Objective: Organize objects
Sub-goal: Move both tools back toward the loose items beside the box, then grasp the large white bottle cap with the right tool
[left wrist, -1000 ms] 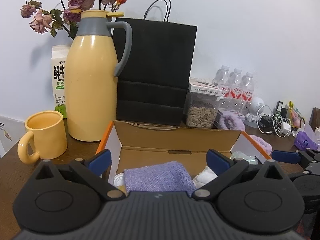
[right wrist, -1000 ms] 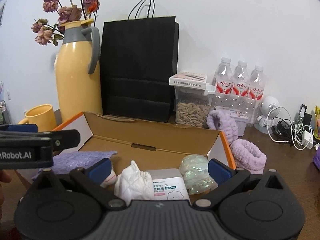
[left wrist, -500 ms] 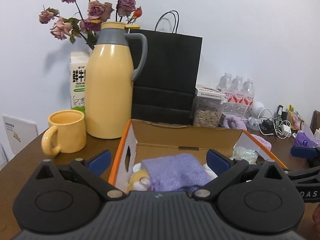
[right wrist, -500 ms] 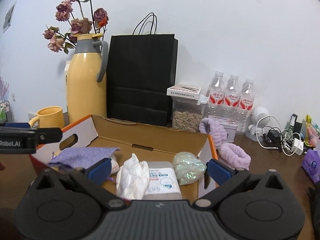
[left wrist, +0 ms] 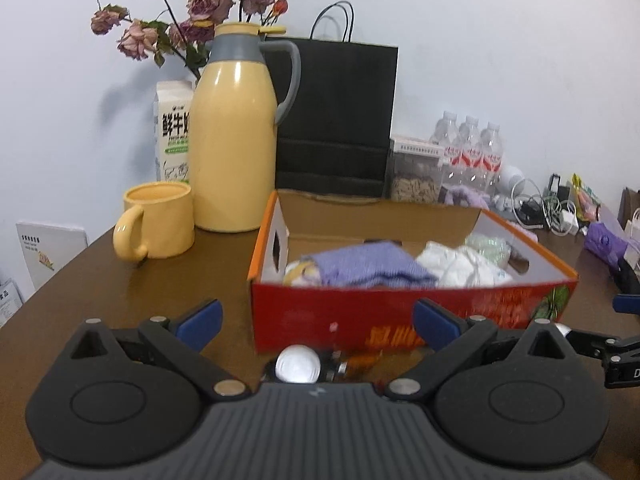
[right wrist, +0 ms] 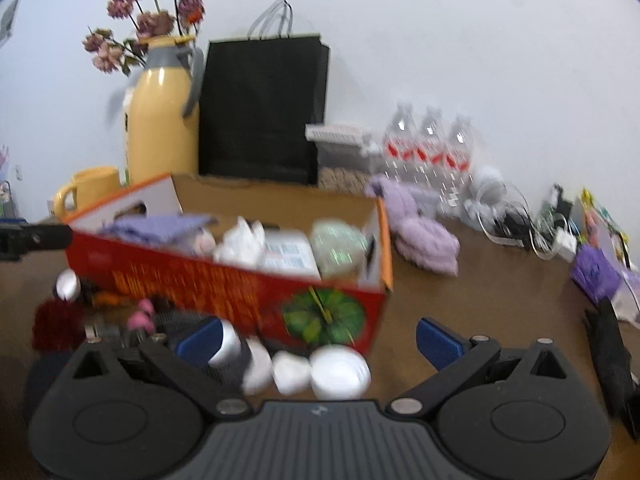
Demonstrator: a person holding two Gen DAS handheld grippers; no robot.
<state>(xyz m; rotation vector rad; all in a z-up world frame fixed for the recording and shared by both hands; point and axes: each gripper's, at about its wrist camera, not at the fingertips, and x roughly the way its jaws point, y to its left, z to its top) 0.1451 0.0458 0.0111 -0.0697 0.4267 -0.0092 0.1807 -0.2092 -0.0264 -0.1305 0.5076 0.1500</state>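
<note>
Right between the left gripper point(left wrist: 318, 320)'s wide-open fingers there's a small white cap thing point(left wrist: 298, 364), nothing held. Just past it sits the red cardboard box point(left wrist: 360, 316) with a purple cloth point(left wrist: 360, 266) inside. Right gripper point(right wrist: 318, 338) is spread wide too, over blurry white bits point(right wrist: 340, 372) in front of that box

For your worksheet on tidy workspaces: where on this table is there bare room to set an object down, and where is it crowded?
Free: the brown tabletop bordered by the yellow mug, the red cardboard box and the left gripper; also the stretch right of the box, past the purple scrunchies. Crowded: small items before the box, and the cables along the wall.
</note>
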